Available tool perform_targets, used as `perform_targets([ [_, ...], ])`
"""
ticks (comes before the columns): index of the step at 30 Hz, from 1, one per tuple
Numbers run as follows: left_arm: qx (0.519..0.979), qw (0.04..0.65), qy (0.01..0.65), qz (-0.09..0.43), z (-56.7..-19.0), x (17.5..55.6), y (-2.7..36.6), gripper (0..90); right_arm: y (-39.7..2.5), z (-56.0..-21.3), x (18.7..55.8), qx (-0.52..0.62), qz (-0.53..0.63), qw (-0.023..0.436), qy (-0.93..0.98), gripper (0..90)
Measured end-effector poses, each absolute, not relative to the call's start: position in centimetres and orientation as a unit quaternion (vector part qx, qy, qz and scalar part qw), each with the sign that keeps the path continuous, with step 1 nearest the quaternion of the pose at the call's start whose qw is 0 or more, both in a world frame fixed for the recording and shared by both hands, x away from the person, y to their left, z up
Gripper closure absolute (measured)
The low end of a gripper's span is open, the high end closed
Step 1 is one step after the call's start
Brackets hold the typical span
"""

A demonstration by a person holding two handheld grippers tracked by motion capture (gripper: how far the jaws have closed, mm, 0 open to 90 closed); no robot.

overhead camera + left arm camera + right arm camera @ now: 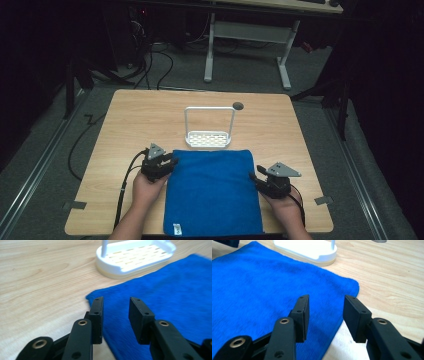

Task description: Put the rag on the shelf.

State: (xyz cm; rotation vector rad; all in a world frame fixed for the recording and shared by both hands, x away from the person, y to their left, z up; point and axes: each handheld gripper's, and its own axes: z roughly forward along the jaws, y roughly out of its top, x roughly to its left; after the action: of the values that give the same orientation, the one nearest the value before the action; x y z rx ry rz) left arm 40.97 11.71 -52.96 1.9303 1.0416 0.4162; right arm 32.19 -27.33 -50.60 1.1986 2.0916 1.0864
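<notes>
I am holding my left tool point(116, 315) with its jaws parted and empty, straddling the towel's point(212, 192) left edge near its far corner. My right tool point(327, 315) is gaping the same way over the right edge, also near the far corner. The towel is lying flat on the desk point(125, 125) between my hands, its far hem just beside the rack point(209, 139). It is looking soft, limp and light, a plush blue pile that should crumple rather than slip, so I am judging the two far corners the best places to pinch. The rack is a white perforated plastic tray with a tall, stiff loop handle. The desk is smooth pale woodgrain.
</notes>
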Motion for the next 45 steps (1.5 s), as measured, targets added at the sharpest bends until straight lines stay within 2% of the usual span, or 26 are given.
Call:
perform_targets([
  [6,0.776,0.426,0.432,0.174,-53.2,42.5,11.2,65.5,-27.6,-50.3,34.0,0.457,0.401,0.251,0.753,57.5],
  [11,0.755,0.443,0.457,0.159,-53.3,43.4,11.8,65.7,-27.4,-50.4,36.7,0.468,0.395,0.261,0.746,60.3],
  [17,0.786,0.409,0.44,0.145,-53.4,44.5,10.9,65.6,-27.4,-50.8,39.3,0.485,0.392,0.266,0.735,62.8],
  [20,0.791,0.407,0.436,0.136,-53.5,44.3,10.9,62.8,-27.7,-52.0,40.9,0.503,0.379,0.25,0.735,63.0],
  [29,0.777,0.413,0.456,0.133,-53.6,44.2,11.2,62.4,-27.7,-52.7,41.9,0.516,0.371,0.236,0.735,62.3],
  [37,0.783,0.401,0.451,0.151,-53.5,44.0,10.8,62.2,-27.0,-53.0,41.9,0.505,0.35,0.232,0.754,59.4],
  [45,0.789,0.383,0.445,0.179,-53.5,43.8,10.3,71.7,-26.6,-53.1,42.3,0.506,0.333,0.227,0.762,58.4],
])
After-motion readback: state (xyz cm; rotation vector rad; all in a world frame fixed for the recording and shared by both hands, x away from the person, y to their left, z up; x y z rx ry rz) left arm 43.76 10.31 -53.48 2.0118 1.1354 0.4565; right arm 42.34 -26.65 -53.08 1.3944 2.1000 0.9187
